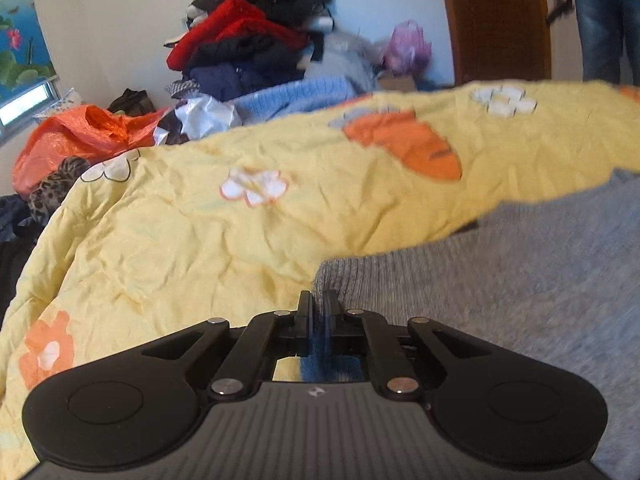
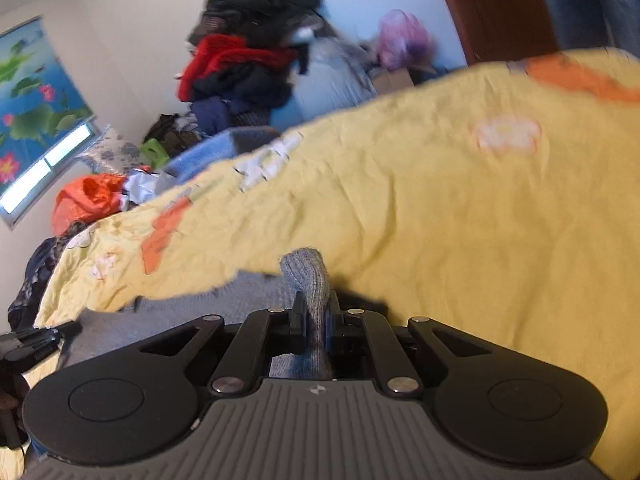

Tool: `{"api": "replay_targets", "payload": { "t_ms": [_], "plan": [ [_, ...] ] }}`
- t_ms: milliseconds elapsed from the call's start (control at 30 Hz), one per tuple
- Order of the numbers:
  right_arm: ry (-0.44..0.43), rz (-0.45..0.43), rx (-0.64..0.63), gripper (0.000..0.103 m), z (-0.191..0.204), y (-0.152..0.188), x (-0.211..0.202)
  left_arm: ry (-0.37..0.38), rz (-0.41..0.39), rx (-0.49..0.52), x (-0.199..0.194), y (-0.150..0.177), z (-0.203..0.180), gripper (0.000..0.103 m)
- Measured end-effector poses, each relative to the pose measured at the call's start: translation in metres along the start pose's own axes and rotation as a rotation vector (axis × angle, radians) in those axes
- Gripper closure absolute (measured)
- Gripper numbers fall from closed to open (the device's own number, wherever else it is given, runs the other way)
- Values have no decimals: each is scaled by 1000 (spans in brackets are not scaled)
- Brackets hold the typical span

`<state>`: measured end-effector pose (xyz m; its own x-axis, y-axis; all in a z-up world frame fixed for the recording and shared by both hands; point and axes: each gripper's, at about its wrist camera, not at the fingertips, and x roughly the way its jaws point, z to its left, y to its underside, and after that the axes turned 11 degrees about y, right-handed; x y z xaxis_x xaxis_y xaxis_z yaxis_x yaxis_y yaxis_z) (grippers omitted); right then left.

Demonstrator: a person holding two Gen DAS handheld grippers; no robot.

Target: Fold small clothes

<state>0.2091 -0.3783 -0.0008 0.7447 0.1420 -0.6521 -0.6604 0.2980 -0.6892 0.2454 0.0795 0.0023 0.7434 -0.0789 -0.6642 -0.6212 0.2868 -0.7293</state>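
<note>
A grey knitted garment (image 1: 500, 280) lies on a yellow flowered bedsheet (image 1: 200, 240). My left gripper (image 1: 319, 300) is shut on the garment's near left edge, with blue-grey fabric pinched between its jaws. In the right wrist view my right gripper (image 2: 316, 304) is shut on a raised fold of the same grey knit (image 2: 308, 280), which sticks up between the fingers above the sheet (image 2: 480, 220). The left gripper's black tip (image 2: 36, 338) shows at the left edge of that view.
A tall pile of dark and red clothes (image 1: 248, 36) stands against the far wall. An orange plastic bag (image 1: 72, 136) and a blue knit (image 1: 304, 92) lie at the bed's far side. A person in jeans (image 1: 604, 20) stands by a wooden door (image 1: 496, 20).
</note>
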Motion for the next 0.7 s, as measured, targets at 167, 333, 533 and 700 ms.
{"api": "replay_targets", "payload": {
  "t_ms": [167, 333, 533, 700],
  "plan": [
    [-15, -70, 28, 49, 1, 5, -42, -60, -68, 29, -44, 8, -7, 82],
    [-129, -122, -28, 32, 7, 27, -104, 212, -228, -215, -137, 40, 3, 55],
    [2, -3, -90, 24, 16, 59, -76, 286, -24, -266, -104, 76, -21, 49],
    [-62, -41, 204, 21, -15, 68, -124, 207, -142, -359, -159, 90, -2, 46]
  ]
}}
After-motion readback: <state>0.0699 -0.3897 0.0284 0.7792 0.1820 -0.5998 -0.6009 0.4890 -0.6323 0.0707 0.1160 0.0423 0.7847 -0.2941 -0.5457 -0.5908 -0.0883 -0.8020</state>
